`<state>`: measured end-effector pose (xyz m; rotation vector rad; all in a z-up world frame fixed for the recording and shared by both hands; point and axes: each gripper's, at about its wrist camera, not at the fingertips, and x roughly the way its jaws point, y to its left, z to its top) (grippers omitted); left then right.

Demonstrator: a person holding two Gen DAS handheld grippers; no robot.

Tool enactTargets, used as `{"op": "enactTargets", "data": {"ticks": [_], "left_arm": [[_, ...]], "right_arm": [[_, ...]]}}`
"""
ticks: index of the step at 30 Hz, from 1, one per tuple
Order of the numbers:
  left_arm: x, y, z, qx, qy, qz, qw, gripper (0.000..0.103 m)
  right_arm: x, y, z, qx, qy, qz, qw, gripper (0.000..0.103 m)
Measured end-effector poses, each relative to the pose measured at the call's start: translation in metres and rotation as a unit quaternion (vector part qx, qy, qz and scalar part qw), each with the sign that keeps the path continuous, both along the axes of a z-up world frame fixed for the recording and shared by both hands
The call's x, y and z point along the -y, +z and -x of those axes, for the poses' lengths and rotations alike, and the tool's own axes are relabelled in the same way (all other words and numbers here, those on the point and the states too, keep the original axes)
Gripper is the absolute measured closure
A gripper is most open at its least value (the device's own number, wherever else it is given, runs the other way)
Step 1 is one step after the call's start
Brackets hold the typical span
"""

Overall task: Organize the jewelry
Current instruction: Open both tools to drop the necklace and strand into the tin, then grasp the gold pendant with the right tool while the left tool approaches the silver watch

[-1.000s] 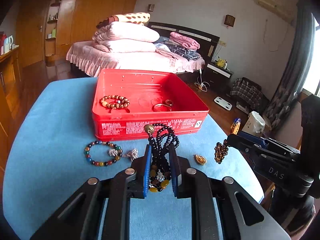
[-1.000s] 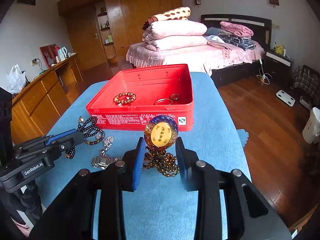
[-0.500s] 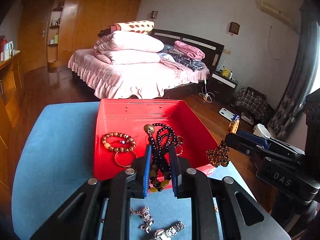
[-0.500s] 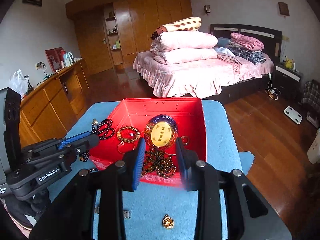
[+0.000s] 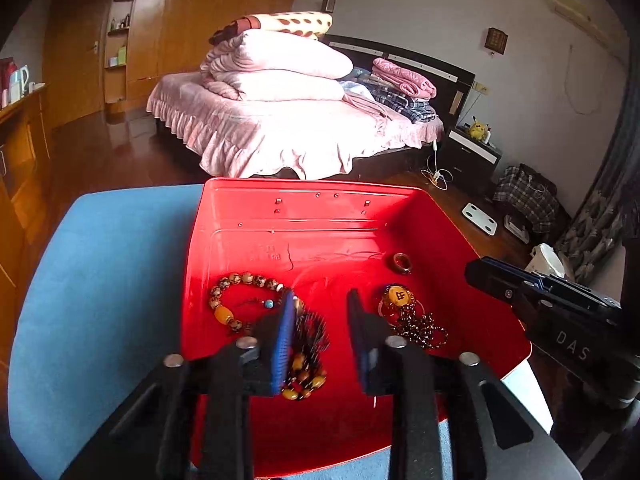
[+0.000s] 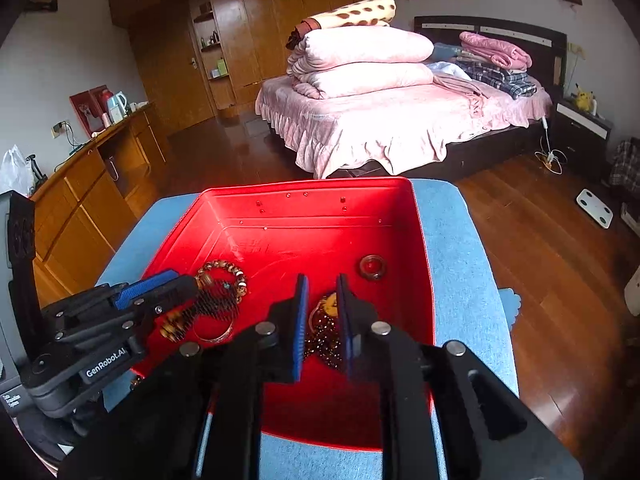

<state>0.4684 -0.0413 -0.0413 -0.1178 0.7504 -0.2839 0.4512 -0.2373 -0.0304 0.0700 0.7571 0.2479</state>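
Over the tin (image 5: 304,204): your two hand-held grippers.
Left hand-held gripper (image 5: 320,340): jaws just opening, apart; black beads (image 5: 308,344) blurred between.
Right hand-held gripper (image 6: 322,326): jaws just closing, gap narrow, pads clear of pendant necklace (image 6: 325,330) below.

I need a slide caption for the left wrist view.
Left claw open over the red tin, black bead necklace dropping between its fingers.

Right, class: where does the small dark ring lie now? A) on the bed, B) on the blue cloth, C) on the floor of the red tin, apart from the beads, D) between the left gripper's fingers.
C: the ring lies alone on the floor of the red tin, clear of both bead piles.
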Motion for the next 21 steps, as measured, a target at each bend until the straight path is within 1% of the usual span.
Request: {"op": "enactTargets", "data": {"ticks": [1, 2, 7, 10, 12, 13, 15, 19, 21], "left_arm": [[0.0, 0.0, 0.002, 0.003, 0.003, 0.001, 1.0, 0.048], [0.0, 0.001, 0.004, 0.008, 0.003, 0.002, 1.0, 0.047], [-0.004, 0.01, 0.016, 0.022, 0.004, 0.007, 0.9997, 0.047], [-0.008, 0.02, 0.035, 0.043, 0.007, 0.006, 0.999, 0.047], [-0.01, 0.025, 0.05, 0.057, 0.008, 0.0, 0.9983, 0.042], [-0.013, 0.027, 0.059, 0.064, 0.009, -0.002, 0.9979, 0.04], [-0.018, 0.03, 0.075, 0.074, 0.013, -0.007, 0.9971, 0.039], [-0.025, 0.026, 0.104, 0.07, 0.018, -0.016, 0.9973, 0.033], [-0.028, 0.02, 0.116, 0.064, 0.02, -0.018, 0.9976, 0.029]], "right_arm": [[0.002, -0.003, 0.0, -0.001, -0.002, -0.002, 1.0, 0.085], [0.003, -0.005, 0.001, -0.002, -0.004, -0.002, 1.0, 0.083], [0.005, -0.007, 0.014, 0.003, -0.005, 0.003, 1.0, 0.08], [0.008, -0.003, 0.029, 0.014, -0.004, 0.004, 1.0, 0.074], [0.011, -0.002, 0.045, 0.023, -0.003, 0.006, 1.0, 0.069], [0.012, -0.001, 0.053, 0.027, -0.002, 0.007, 1.0, 0.069], [0.016, -0.003, 0.07, 0.03, -0.002, 0.008, 1.0, 0.068], [0.024, -0.011, 0.101, 0.024, -0.007, -0.003, 1.0, 0.066], [0.026, -0.016, 0.113, 0.019, -0.012, -0.002, 1.0, 0.061]]}}
